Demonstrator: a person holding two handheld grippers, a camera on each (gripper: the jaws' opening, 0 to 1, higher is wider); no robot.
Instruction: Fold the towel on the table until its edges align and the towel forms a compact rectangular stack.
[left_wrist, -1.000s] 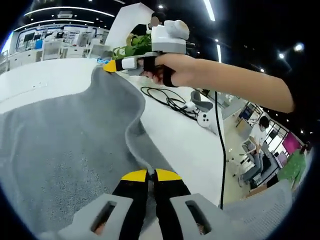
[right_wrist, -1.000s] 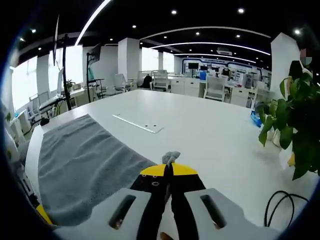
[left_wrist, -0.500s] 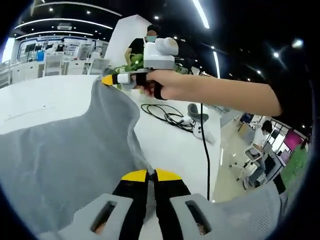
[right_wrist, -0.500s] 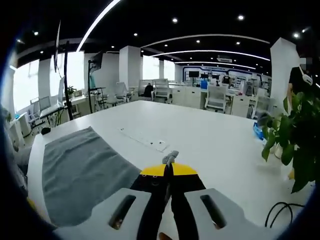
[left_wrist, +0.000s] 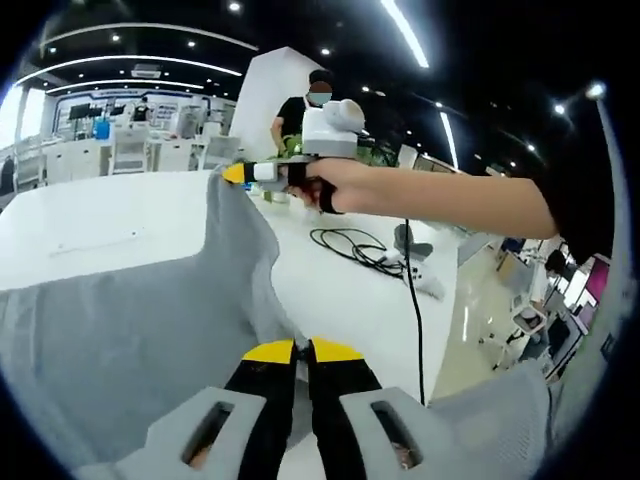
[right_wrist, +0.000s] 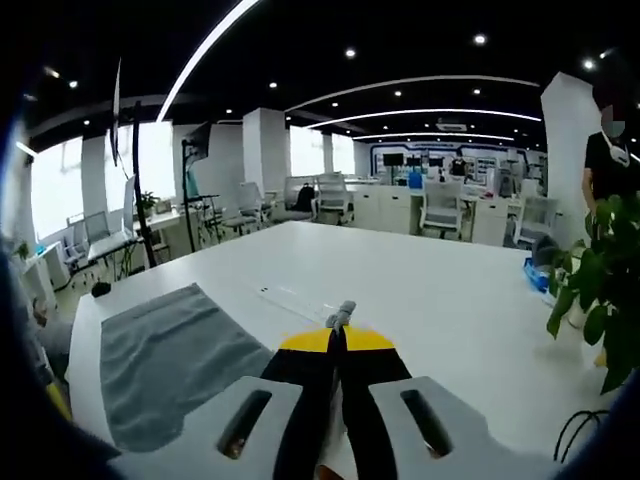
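You had both tongs pinched on the grey towel (left_wrist: 130, 330) — the left gripper (left_wrist: 302, 350) at the bottom centre of its view, the right gripper (left_wrist: 236, 173) at upper centre. To fold cleanly, you needed both corners level and travelling together, the held edge taut. The towel hung from that lifted edge onto the white table (right_wrist: 420, 290) — its long axis seemingly running from 1 gripper to the other.
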